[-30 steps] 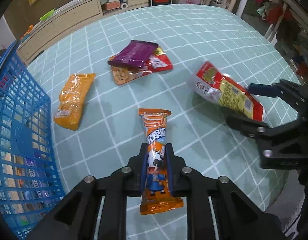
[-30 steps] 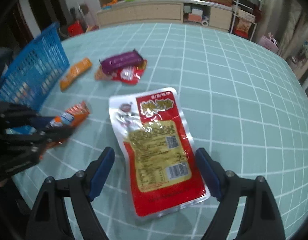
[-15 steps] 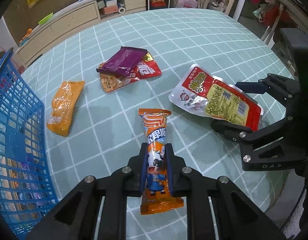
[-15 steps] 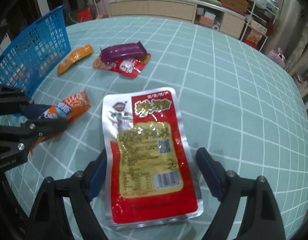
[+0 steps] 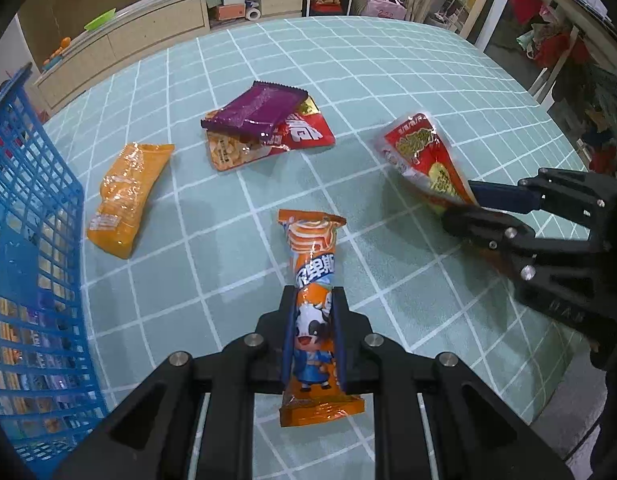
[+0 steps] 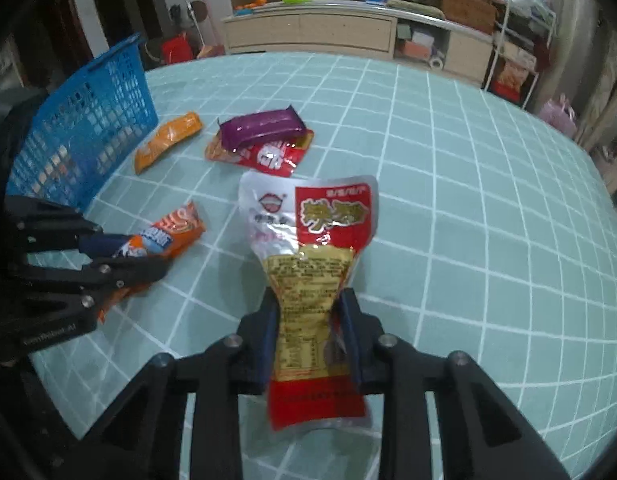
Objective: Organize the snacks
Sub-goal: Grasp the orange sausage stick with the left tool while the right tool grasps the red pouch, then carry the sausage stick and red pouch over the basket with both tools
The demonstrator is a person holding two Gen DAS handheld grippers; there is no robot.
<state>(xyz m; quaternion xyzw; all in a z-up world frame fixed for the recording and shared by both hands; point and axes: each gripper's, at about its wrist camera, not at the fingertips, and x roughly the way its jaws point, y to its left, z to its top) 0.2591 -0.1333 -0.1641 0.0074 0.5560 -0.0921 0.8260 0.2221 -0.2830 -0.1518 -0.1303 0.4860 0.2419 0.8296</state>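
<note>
Two snack packets are already gripped, one in each claw. The left claw [image 5: 313,332] is clamped on a slim orange wrapper with a cartoon cow [image 5: 313,292], whose long axis runs straight out along the fingers toward 12 o'clock, its far end lying on the teal grid-patterned desk [image 5: 388,80]. The right claw [image 6: 311,338] is closing on a flat red-and-silver foil pouch with a yellow label [image 6: 312,248]; the pouch is between the fingers and buckles at its waist where they pinch it, its long axis also pointing to 12 o'clock.

The coming move, as I judge it, turns on the blue plastic lattice basket [image 5: 24,240]. In the left wrist view it stands at 9 o'clock, just beside the left claw; in the right wrist view it sits at 10 o'clock, beyond the left claw. So the left hand is nearer and probably drops first, swinging its packet sideways over the rim.

Three packets lie loose on the desk: a crinkled orange bag [image 5: 126,196] at 10 o'clock, near the basket, and a purple wrapper [image 5: 256,110] lying on top of a red pouch [image 5: 304,134] at 12 o'clock.
</note>
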